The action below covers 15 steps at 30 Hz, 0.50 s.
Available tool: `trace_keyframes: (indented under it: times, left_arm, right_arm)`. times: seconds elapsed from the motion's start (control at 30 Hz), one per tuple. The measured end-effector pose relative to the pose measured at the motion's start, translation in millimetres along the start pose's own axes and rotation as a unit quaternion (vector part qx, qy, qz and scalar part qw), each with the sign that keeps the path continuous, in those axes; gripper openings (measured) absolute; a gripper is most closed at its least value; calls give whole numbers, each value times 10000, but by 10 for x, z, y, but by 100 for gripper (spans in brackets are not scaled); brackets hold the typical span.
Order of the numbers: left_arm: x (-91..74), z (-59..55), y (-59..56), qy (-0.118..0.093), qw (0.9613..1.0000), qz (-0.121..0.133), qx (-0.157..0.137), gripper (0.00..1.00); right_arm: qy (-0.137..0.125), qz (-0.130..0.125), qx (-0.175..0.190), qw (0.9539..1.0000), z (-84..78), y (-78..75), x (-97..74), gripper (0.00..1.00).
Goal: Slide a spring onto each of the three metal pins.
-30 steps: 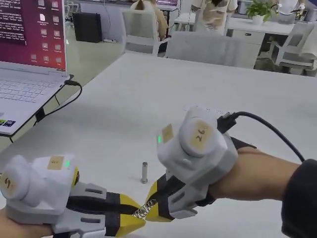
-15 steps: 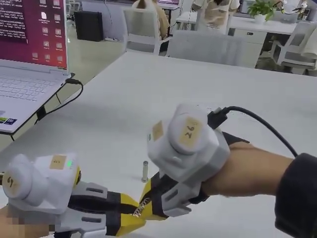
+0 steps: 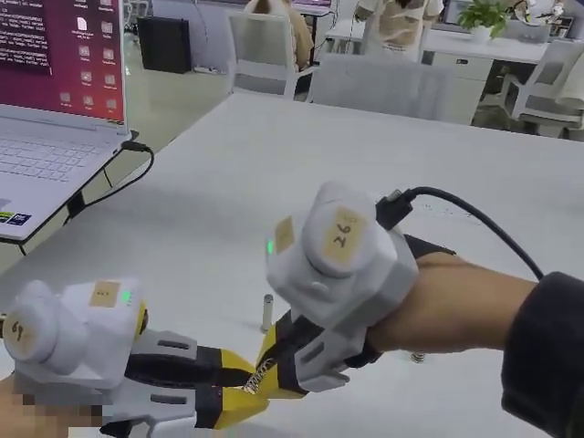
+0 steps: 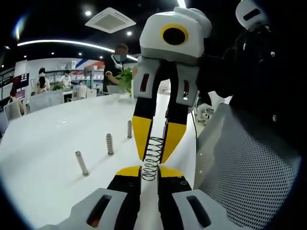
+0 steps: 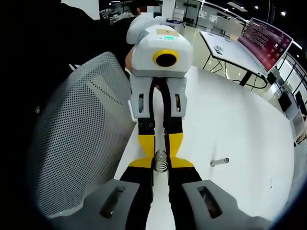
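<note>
Since a second ago the right gripper [image 3: 267, 363] has shifted left and closed the gap to the left gripper [image 3: 239, 399]. The bare pin [image 3: 267, 312] and the laptop [image 3: 55, 109] barely moved in the head view, so it's the hand, not the camera. Less of the spring [image 4: 152, 158] shows between the yellow tips than before; the tips now almost meet. The left gripper is about where it was.

Pose: the left gripper is low at the near side of the table [image 3: 274, 182], jaws pointing right. The right gripper comes in from the right and above, body tilted, jaws angled down-left to meet it. The right hand [image 3: 447, 310] is behind the gripper body, with a dark sleeve at the frame edge and a black cable [image 3: 474, 228] trailing off the back.

Grip: both are narrow, pinching the same spring, one at each end. In the left gripper view the spring's near end sits between its own tips and the far end between the right gripper's tips. The right gripper view shows it end-on between the two pairs of tips.

Spring location: held between the two grippers on the near side of the bare pin, not on it. That pin stands upright near the right gripper's jaws, apart from them. In the left gripper view, further along the row, the middle pin [image 4: 110, 143] and the far pin [image 4: 129, 129] each already carry a coil.
</note>
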<state>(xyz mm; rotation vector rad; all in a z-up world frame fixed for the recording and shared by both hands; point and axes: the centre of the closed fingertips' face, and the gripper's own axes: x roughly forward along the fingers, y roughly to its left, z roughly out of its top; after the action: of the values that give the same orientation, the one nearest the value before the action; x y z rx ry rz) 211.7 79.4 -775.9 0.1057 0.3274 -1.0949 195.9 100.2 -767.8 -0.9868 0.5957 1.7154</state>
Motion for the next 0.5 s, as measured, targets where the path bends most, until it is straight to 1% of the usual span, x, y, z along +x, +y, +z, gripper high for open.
trace_keyframes:
  times: [0.07, 0.17, 0.3, 0.5]
  left_arm:
    - [-2, -20, 7, 27, 10000, 22, -13, 7]
    - [-8, -22, 20, -1, 10000, 56, -23, 8]
    - [-16, -44, 46, 14, 9999, 123, -51, 12]
    - [-29, -97, 91, 41, 9996, 250, -107, 20]
  right_arm:
    - [19, -16, -10, 10000, -2, -12, -4, 8]
    - [70, -31, -9, 10000, -24, -27, -11, 8]
    - [128, -59, 18, 9999, -67, -42, -28, 8]
    - [185, -102, 51, 9998, -117, -56, -54, 8]
